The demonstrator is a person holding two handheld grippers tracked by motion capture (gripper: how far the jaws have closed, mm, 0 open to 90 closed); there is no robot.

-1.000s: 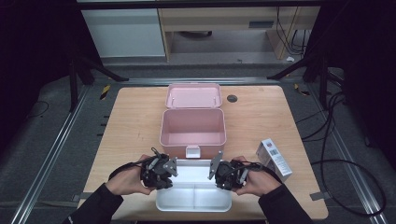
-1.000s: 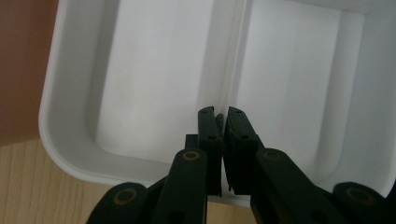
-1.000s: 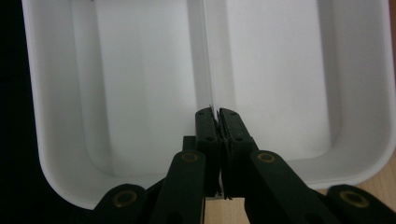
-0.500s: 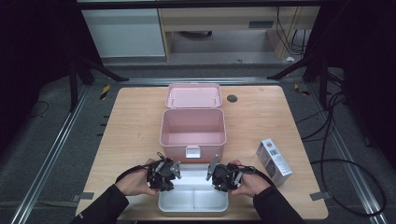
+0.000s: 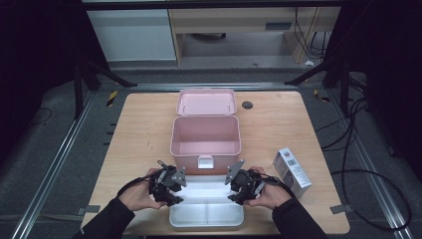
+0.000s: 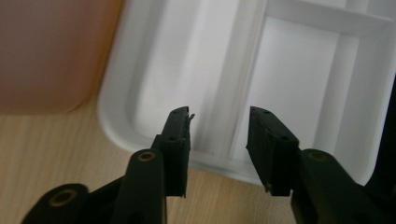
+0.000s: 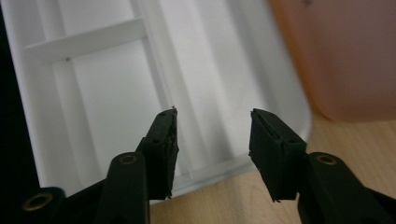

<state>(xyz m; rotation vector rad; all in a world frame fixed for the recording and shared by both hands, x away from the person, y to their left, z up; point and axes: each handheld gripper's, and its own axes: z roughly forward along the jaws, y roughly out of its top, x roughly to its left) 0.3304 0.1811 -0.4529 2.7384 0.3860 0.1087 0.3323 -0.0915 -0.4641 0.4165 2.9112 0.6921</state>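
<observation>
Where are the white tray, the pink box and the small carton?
white tray (image 5: 206,217), high view, on its middle divider.
pink box (image 5: 205,140), high view, on its bare inside floor.
small carton (image 5: 292,171), high view, on its top face.

Wooden table (image 5: 134,134) with open pink box (image 5: 205,137), white divided tray (image 5: 206,215), small carton (image 5: 292,171).

Both forearms reach in, the left hand-held gripper (image 5: 175,185) and right hand-held gripper (image 5: 235,185) facing inward, jaws just opened, empty.
</observation>
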